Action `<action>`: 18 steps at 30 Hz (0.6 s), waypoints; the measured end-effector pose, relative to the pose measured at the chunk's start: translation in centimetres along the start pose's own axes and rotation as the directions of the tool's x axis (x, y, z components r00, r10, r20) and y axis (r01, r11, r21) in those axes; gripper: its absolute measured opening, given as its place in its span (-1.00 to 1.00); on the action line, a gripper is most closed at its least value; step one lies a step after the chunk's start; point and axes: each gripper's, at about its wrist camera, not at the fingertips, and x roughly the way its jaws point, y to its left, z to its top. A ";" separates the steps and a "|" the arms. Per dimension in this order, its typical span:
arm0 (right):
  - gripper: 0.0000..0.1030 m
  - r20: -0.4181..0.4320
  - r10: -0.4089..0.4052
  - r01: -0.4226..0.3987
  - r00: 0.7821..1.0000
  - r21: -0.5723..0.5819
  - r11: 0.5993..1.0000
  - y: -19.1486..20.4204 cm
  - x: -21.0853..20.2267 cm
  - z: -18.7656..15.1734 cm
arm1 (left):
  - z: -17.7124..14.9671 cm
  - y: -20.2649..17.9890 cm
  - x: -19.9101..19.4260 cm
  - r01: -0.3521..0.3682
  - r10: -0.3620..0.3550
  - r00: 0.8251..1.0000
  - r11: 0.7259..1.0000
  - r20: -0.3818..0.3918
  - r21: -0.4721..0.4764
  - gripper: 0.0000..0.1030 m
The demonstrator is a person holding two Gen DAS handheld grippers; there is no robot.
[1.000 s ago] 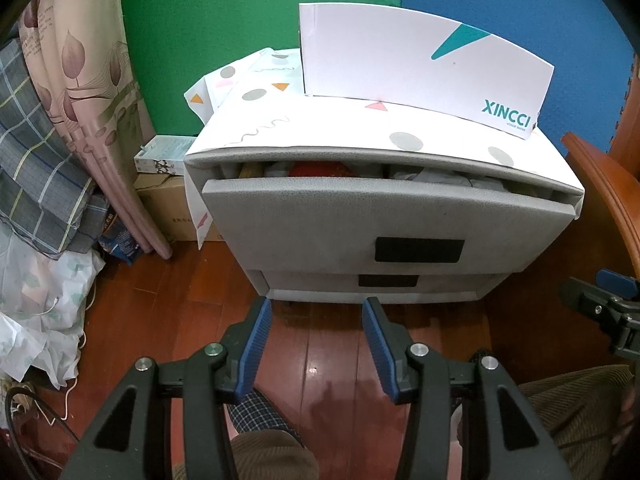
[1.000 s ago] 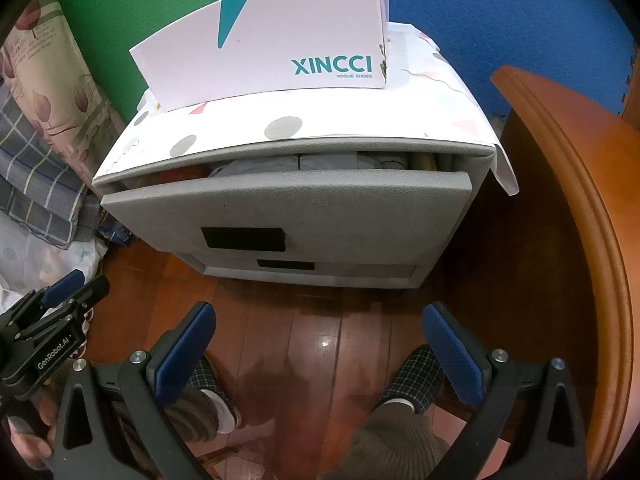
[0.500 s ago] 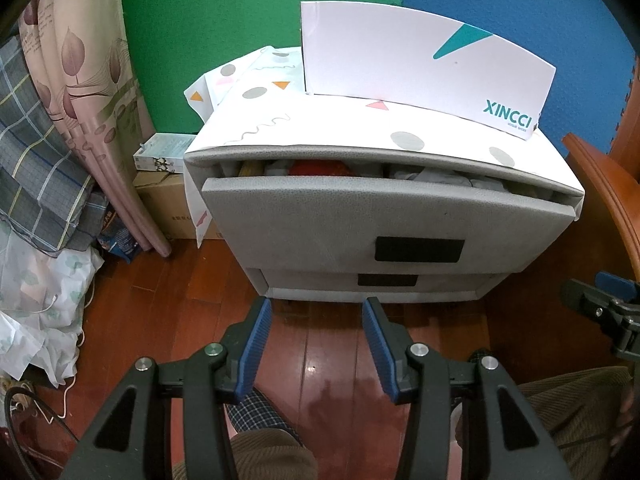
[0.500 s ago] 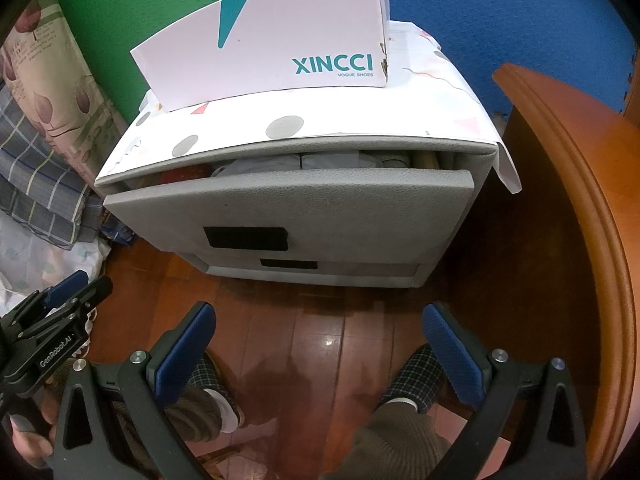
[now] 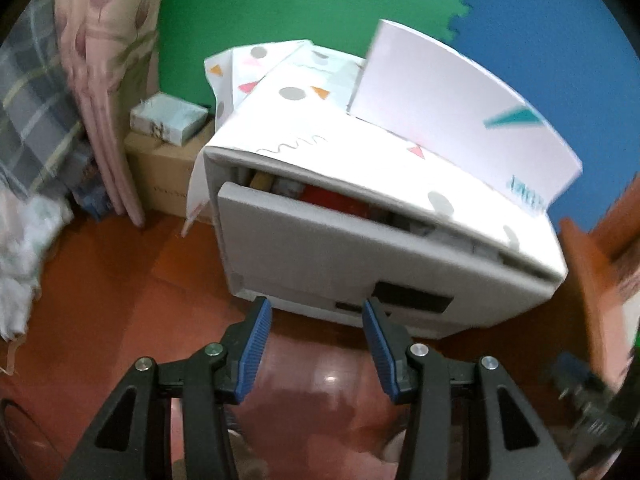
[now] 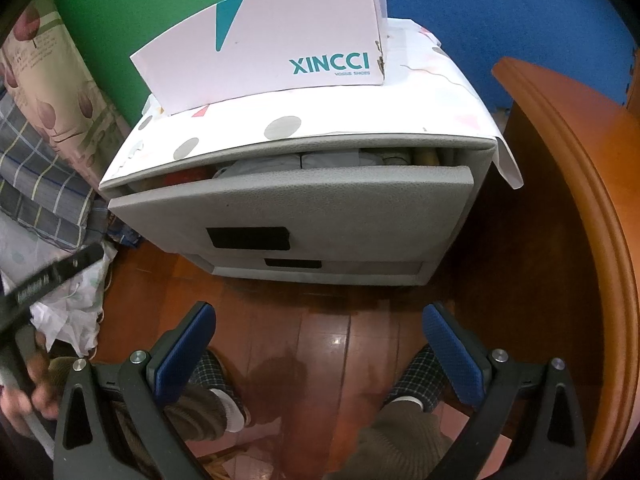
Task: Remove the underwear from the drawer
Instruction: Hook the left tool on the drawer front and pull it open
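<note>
A grey two-drawer cabinet stands on the wooden floor. Its top drawer (image 5: 360, 248) (image 6: 304, 208) is pulled out a little, with folded clothes (image 6: 288, 162) showing in the gap, grey and white ones and a red piece (image 5: 334, 200). Which piece is underwear I cannot tell. My left gripper (image 5: 316, 312) is open and empty, close in front of the drawer's lower left. My right gripper (image 6: 318, 320) is wide open and empty, low over the floor in front of the cabinet. The left gripper also shows in the right wrist view (image 6: 52, 276).
A white XINCCI shoe box (image 6: 272, 56) lies on the cabinet's patterned top. A wooden furniture edge (image 6: 568, 168) curves at the right. Curtains and plaid fabric (image 5: 48, 92) hang left, with cardboard boxes (image 5: 164, 168) below. The person's legs in slippers (image 6: 216, 396) are under the grippers.
My left gripper has swung up, forward and to the left toward the drawer; its view is blurred and tilted. My right gripper has barely moved.
</note>
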 end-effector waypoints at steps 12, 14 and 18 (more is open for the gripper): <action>0.99 -0.010 0.024 -0.023 1.000 0.044 0.999 -1.4 0.1 0.2 | 5.1 3.6 4.0 0.122 -0.139 0.989 0.949 -0.040 -0.292 0.15; 0.99 -0.008 0.027 -0.027 1.000 0.054 0.998 -1.6 0.0 0.2 | 5.6 3.8 4.7 0.125 -0.149 0.987 0.941 -0.054 -0.315 0.15; 0.99 -0.012 0.033 -0.032 0.999 0.062 0.998 -1.7 0.1 0.3 | 6.1 4.4 5.7 0.137 -0.172 0.983 0.915 -0.059 -0.380 0.15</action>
